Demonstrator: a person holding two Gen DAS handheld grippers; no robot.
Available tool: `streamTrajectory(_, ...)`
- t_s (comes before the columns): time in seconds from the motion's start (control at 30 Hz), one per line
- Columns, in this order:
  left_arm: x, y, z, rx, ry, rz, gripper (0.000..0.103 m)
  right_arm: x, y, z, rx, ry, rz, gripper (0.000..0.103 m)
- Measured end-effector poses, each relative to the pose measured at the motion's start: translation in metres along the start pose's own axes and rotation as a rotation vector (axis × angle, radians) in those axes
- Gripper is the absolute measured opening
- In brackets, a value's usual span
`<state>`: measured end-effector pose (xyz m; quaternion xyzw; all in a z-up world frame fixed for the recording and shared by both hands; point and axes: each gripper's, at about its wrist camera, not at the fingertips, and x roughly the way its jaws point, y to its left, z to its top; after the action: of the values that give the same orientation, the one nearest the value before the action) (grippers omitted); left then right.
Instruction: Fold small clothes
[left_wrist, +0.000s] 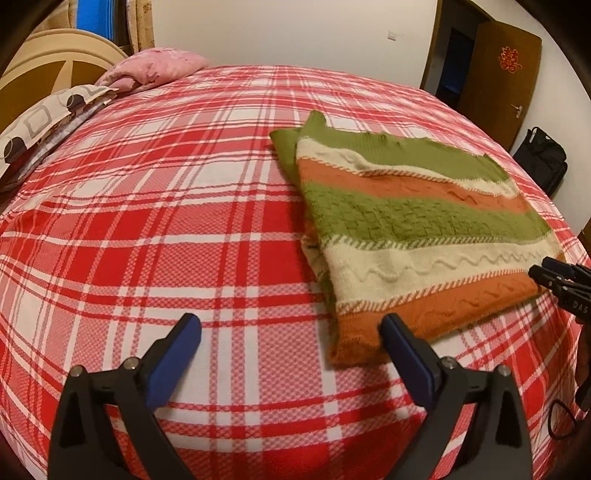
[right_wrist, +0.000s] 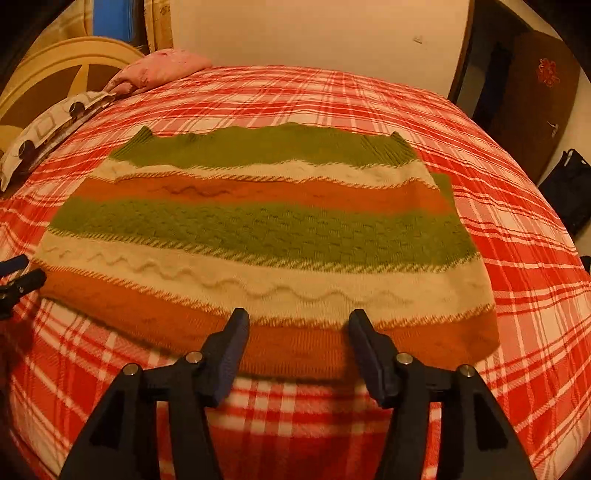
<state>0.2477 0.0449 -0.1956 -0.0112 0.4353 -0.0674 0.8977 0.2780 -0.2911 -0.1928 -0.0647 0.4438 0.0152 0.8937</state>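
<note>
A knitted sweater (left_wrist: 413, 229) with green, cream and orange stripes lies flat and folded on the red plaid bed (left_wrist: 166, 221). In the left wrist view my left gripper (left_wrist: 291, 328) is open and empty, just left of the sweater's near orange hem corner. My right gripper's tips (left_wrist: 554, 275) show at the right edge beside the hem. In the right wrist view the sweater (right_wrist: 266, 229) fills the middle and my right gripper (right_wrist: 299, 325) is open and empty over the orange hem. The left gripper's tips (right_wrist: 18, 277) show at the sweater's left edge.
A pink pillow (left_wrist: 155, 68) and a patterned pillow (left_wrist: 44, 118) lie at the head of the bed by the wooden headboard (left_wrist: 48, 62). A brown door (left_wrist: 498, 74) and a black bag (left_wrist: 543, 158) stand beyond the bed's far right edge.
</note>
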Motion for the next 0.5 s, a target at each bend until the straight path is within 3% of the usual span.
streamTrajectory(0.2, -0.003, 0.012, 0.000, 0.000, -0.002, -0.011, 0.102, -0.027, 0.049, -0.001, -0.175, -0.073, 0.008, 0.057)
streamTrajectory(0.37, -0.011, 0.022, 0.005, -0.004, -0.022, -0.001, 0.102, -0.039, 0.114, -0.005, -0.342, -0.121, 0.054, 0.060)
streamTrajectory(0.5, -0.013, 0.037, 0.008, -0.016, -0.026, 0.028, 0.102, -0.037, 0.164, -0.013, -0.492, -0.149, 0.041, 0.061)
